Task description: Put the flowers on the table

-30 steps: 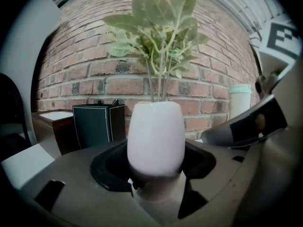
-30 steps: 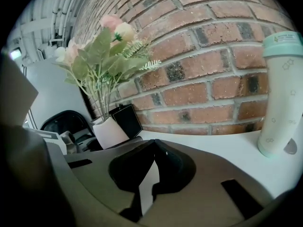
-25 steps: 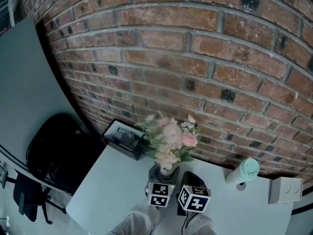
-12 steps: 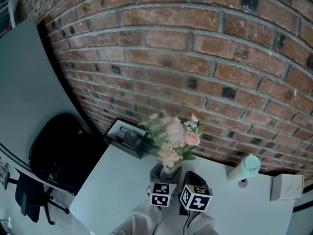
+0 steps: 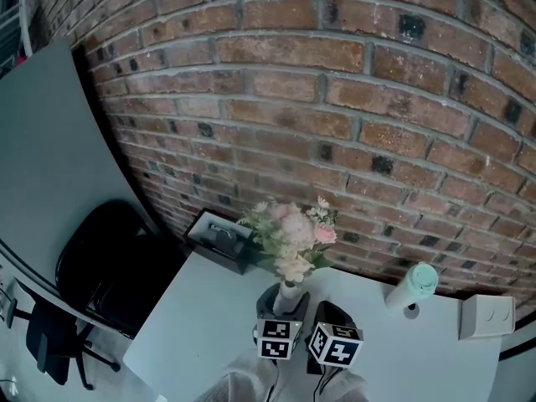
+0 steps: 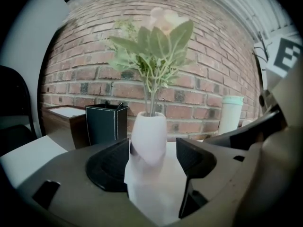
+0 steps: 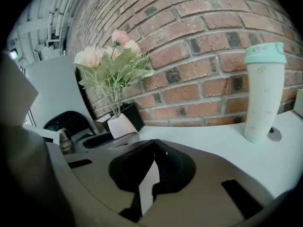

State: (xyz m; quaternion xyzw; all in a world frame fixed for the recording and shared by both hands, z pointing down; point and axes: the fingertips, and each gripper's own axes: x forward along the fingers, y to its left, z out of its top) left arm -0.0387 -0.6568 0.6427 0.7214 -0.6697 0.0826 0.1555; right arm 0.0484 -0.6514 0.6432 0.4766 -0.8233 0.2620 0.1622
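Pink and white flowers (image 5: 291, 234) stand upright in a small white vase (image 5: 287, 295) on the white table (image 5: 197, 325), close to its near edge. In the left gripper view the vase (image 6: 148, 137) sits on the table between the jaws of my left gripper (image 6: 149, 157). The jaws are open, with a gap showing on the right side. My left gripper (image 5: 280, 312) is right behind the vase in the head view. My right gripper (image 5: 328, 315) rests beside it, shut and empty (image 7: 152, 157). The flowers (image 7: 111, 63) show to its left.
A mint tumbler (image 5: 412, 286) stands at the back right by the brick wall (image 5: 352, 99). A black box (image 5: 219, 239) sits behind the flowers at the table's back left corner. There is a white box (image 5: 486, 316) at the far right and a black chair (image 5: 109, 266) left of the table.
The head view has shifted slightly. Vase, flowers and both grippers keep nearly the same places relative to one another.
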